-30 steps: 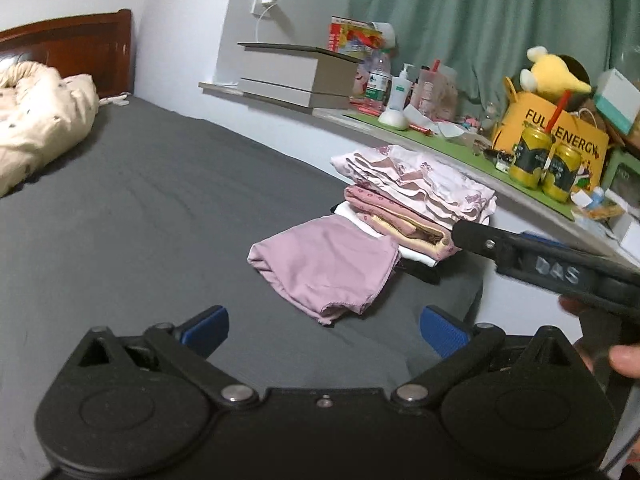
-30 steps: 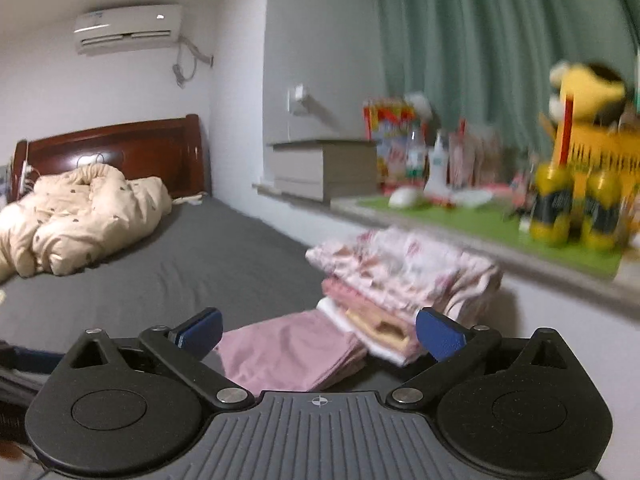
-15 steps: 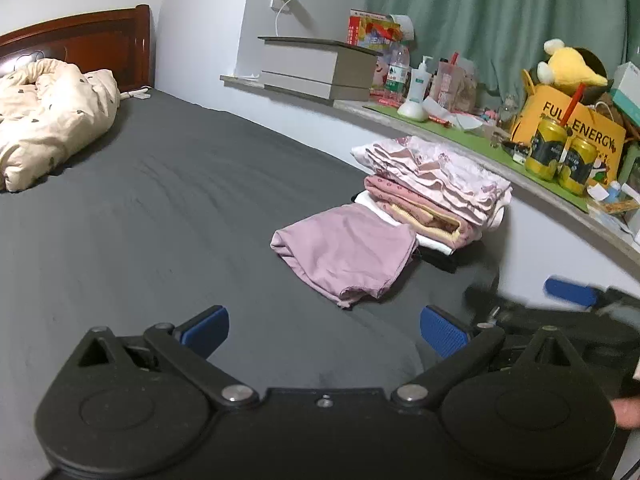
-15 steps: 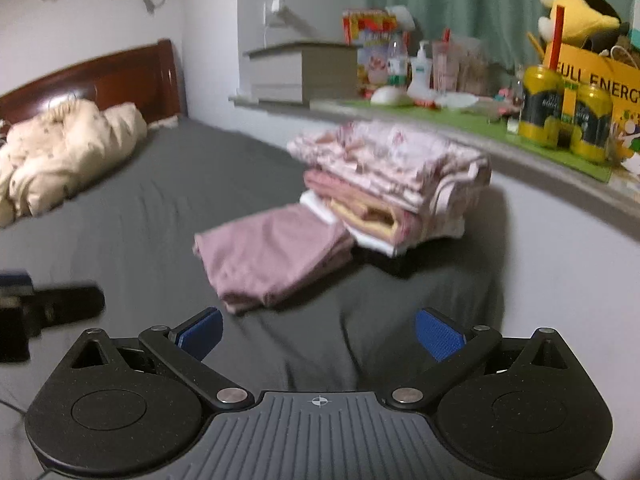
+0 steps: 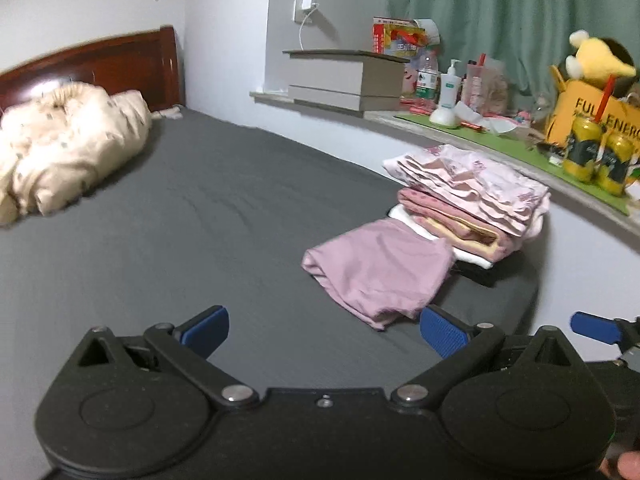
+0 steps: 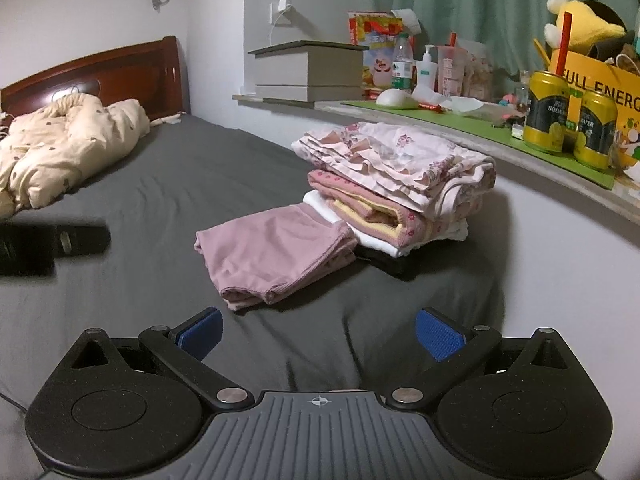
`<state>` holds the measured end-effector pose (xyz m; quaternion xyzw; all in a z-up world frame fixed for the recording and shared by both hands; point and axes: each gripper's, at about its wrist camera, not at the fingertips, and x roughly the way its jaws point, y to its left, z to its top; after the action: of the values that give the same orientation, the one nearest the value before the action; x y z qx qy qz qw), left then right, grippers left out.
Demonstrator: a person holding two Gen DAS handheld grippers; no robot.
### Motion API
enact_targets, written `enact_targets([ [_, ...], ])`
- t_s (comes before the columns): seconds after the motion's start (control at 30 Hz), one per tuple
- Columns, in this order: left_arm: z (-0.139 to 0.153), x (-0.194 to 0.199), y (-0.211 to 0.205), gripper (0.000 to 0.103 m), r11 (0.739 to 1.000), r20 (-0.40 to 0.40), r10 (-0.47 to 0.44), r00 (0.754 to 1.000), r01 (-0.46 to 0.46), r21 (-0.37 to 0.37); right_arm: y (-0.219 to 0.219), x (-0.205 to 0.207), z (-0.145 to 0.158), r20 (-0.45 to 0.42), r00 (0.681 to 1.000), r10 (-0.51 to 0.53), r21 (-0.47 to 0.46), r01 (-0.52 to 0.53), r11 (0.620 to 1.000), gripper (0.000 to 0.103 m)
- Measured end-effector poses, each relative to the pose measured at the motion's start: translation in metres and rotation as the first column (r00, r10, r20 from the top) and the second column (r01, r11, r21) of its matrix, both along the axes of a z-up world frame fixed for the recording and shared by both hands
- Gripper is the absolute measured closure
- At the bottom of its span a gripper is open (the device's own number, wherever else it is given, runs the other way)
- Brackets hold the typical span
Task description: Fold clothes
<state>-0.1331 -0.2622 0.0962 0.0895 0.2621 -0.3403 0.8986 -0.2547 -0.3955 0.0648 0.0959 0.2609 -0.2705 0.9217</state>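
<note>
A folded pink garment [image 5: 380,268] [image 6: 276,248] lies flat on the grey bed sheet [image 5: 180,220] [image 6: 160,184]. Right beside it stands a stack of folded clothes [image 5: 468,200] [image 6: 396,184], floral on top, over pink, yellow, white and black layers. My left gripper [image 5: 322,332] is open and empty, above the sheet in front of the pink garment. My right gripper [image 6: 318,332] is open and empty, also short of the garment. Part of the left gripper shows at the left edge of the right wrist view [image 6: 48,242]; a blue fingertip of the right gripper shows in the left wrist view [image 5: 592,328].
A rumpled cream quilt [image 5: 68,148] [image 6: 68,144] lies by the wooden headboard [image 6: 100,72]. A ledge [image 5: 500,132] along the wall holds boxes, bottles, two yellow cans [image 6: 568,120] and a yellow plush. The wall rises just right of the stack.
Both grippers have pulled back from the clothes and swung left; the right gripper has left the middle of the left view. The pink garment and stack have not moved.
</note>
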Motion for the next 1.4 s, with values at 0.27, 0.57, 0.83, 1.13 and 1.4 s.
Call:
enact_targets([
  [0.27,0.011,-0.015,0.010,0.000,0.993,0.048,-0.079,0.996,0.083,-0.080,0.010,-0.004,0.006,0.046,0.999,0.017,-0.067,-0.013,0.998,0.000],
  [0.57,-0.004,-0.005,0.000,0.000,0.997,-0.069,-0.077,0.995,0.078,0.009,0.014,0.003,0.002,-0.005,1.000,0.021,-0.085,-0.022,0.996,0.000],
  [0.83,-0.015,0.005,0.003,0.000,0.998,-0.144,-0.007,0.990,0.016,0.063,0.016,0.005,-0.004,-0.023,1.000,0.021,-0.091,-0.023,0.996,0.000],
  [1.13,-0.017,-0.002,-0.002,0.000,0.994,-0.134,-0.073,0.988,0.084,0.076,0.015,0.005,-0.007,-0.027,0.999,0.018,-0.089,-0.020,0.996,0.000],
  [1.4,-0.016,-0.001,-0.002,0.000,0.994,-0.133,-0.062,0.989,0.073,0.076,0.014,0.006,-0.007,-0.033,0.999,0.021,-0.080,-0.023,0.996,0.000],
])
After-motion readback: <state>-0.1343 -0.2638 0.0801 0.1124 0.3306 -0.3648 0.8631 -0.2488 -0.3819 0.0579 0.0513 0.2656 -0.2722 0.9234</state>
